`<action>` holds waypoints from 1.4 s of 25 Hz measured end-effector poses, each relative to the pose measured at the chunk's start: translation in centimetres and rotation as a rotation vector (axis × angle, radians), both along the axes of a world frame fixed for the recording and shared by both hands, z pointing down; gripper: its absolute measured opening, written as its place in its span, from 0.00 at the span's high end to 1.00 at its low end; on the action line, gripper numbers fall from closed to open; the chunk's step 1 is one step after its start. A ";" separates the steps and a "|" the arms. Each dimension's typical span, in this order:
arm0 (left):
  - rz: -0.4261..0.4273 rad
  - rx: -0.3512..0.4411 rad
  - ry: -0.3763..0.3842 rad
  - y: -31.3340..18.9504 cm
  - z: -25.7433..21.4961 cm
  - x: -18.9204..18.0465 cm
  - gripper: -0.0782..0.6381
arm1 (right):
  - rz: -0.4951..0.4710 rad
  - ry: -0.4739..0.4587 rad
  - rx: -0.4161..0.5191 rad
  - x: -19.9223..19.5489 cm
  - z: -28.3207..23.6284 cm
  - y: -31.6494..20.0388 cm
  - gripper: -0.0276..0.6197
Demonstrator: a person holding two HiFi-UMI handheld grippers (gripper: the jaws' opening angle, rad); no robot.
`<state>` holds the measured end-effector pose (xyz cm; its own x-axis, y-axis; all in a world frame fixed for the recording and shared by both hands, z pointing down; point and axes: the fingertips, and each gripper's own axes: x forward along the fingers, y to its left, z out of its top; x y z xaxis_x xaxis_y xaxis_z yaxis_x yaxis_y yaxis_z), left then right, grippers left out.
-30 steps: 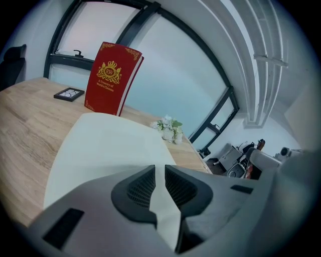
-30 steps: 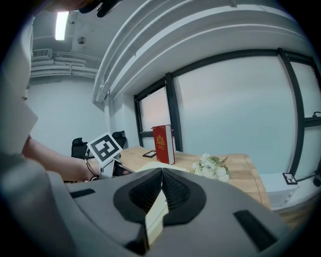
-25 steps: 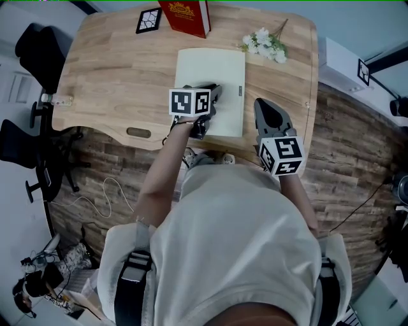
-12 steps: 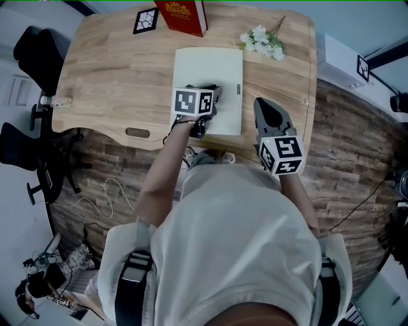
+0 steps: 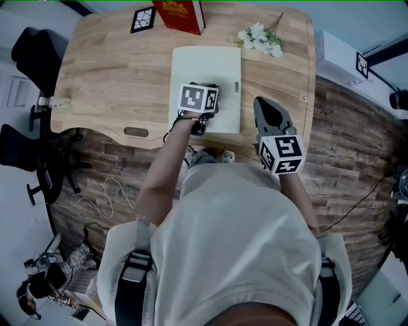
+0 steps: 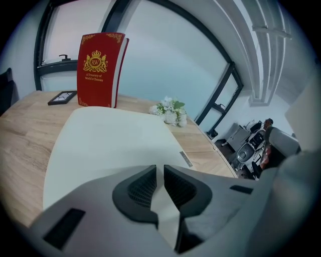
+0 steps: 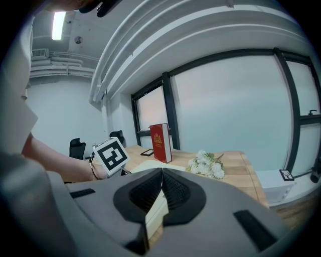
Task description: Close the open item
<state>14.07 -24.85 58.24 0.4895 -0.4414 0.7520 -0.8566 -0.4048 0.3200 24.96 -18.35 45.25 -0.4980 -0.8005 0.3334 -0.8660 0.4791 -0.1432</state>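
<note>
While the left gripper is held just above the near part of the pale cream flat rectangular item, that item is seen lying flat on the light wooden table with its cover down and no raised leaf in any view. The closing is therefore judged to be done, or very nearly so. At most a last press on the cover and the withdrawal of the gripper are left.

The left jaws have just been closing and are now parted by only a narrow slit. Nothing is pinched between them, and only the pale cover is seen through the gap, so this gripper is taken to be released. Whether its underside rests on the cover cannot be told.

The right gripper is held apart from the item, beyond its right edge and near the table's front edge. Its jaws are brought together at the tips, with nothing clamped.

Farther out, a red hardback book is stood upright at the far edge. A small black-framed marker card is laid just beside it, and a sprig of white flowers is laid near the item's far right corner.
</note>
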 end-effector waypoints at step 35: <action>-0.017 0.052 -0.067 0.3 -0.7 -0.6 0.84 | -0.005 0.005 0.008 -0.1 -0.2 2.4 0.93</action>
